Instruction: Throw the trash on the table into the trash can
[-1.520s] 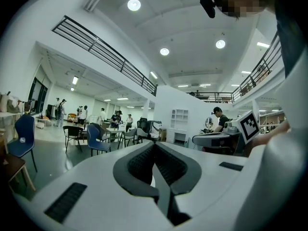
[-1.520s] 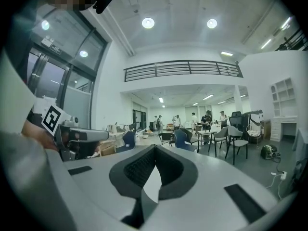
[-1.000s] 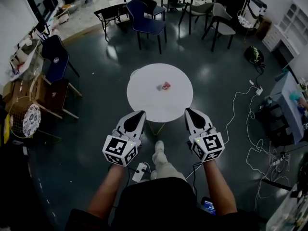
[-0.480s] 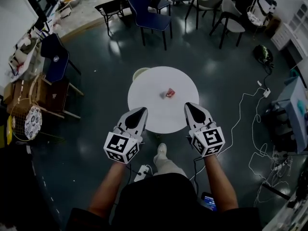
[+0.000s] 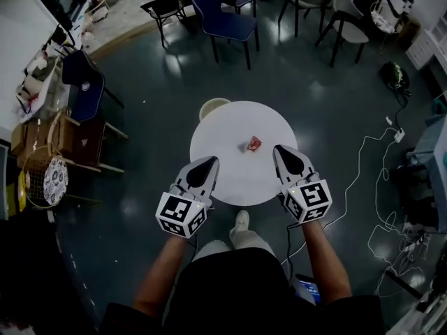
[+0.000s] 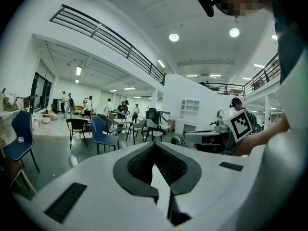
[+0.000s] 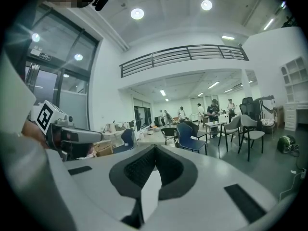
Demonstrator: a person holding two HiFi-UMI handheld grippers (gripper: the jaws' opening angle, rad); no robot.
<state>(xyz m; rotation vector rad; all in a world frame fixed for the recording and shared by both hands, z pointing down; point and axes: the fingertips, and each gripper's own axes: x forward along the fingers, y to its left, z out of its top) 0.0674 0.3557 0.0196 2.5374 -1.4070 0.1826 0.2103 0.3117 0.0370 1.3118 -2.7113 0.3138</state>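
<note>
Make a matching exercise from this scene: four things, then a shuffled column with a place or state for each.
1. red trash
2. trash can
3. left gripper
4. blue chair

A. shut, nothing held
B. on the round table
C. on the floor, well beyond the table
D. on the floor at the table's far edge

Pairs: 1-B, 2-D, 3-A, 4-C

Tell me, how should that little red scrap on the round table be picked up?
Probably from straight above with the right gripper, the nearer one. The red scrap is small, crumpled and lies alone on the white table, so pinch across its raised middle. Those jaws are shut and must open first.
</note>
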